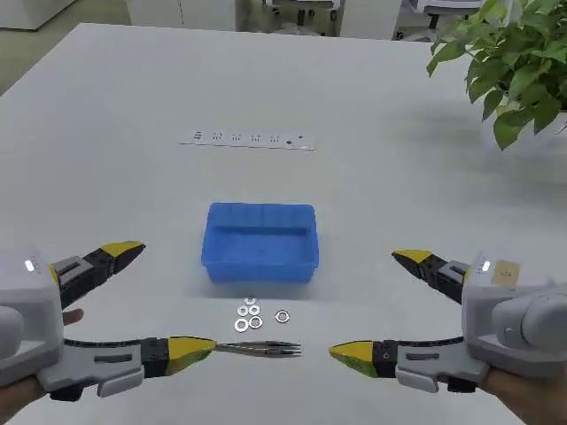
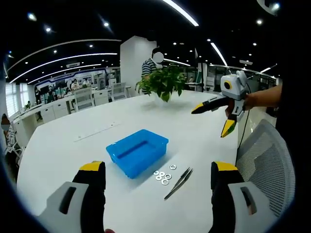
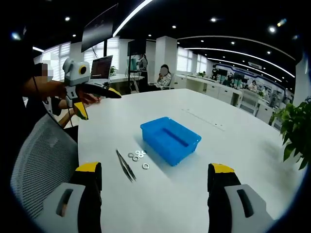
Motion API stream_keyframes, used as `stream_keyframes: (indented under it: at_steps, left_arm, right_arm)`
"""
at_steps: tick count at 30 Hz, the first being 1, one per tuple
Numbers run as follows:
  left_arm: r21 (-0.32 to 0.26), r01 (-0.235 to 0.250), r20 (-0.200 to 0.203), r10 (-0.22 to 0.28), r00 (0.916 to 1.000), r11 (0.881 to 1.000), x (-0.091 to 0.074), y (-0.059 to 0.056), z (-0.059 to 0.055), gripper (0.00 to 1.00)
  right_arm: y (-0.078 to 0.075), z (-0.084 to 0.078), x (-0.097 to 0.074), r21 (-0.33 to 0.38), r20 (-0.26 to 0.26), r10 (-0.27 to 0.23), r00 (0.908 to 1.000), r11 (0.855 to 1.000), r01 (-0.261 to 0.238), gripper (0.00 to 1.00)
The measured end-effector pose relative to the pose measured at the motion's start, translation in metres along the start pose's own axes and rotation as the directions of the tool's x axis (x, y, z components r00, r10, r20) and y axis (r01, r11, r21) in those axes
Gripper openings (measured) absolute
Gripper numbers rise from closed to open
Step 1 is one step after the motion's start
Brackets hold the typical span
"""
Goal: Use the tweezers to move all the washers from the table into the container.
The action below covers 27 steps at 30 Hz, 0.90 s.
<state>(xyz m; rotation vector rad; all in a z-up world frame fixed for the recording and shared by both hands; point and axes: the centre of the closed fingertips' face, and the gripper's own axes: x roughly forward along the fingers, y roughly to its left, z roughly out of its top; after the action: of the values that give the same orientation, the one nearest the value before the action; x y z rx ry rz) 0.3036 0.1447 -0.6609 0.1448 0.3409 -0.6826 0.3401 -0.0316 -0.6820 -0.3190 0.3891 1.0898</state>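
My left gripper (image 1: 168,297) and right gripper (image 1: 372,305) gaped wide, empty, flanking the tweezers (image 1: 261,350) at bottom centre, ready to grab.

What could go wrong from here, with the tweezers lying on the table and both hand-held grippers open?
The tweezers lie flat and thin on the table; the open left hand-held gripper may push them instead of grasping them.
The washers lie just beyond the tweezers, so a shove could scatter them.
The container looks light; a bump might slide it.
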Motion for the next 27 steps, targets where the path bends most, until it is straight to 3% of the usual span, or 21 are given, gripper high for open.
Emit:
stream_keyframes:
  at_steps: [27]
  left_arm:
    - [0.004, 0.006, 0.001, -0.006, 1.0, 1.0, 0.0003, 0.0003, 0.0005, 0.95]
  right_arm:
    - [0.0001, 0.0013, 0.0, 0.001, 0.007, 0.003, 1.0, 1.0, -0.003, 0.91]
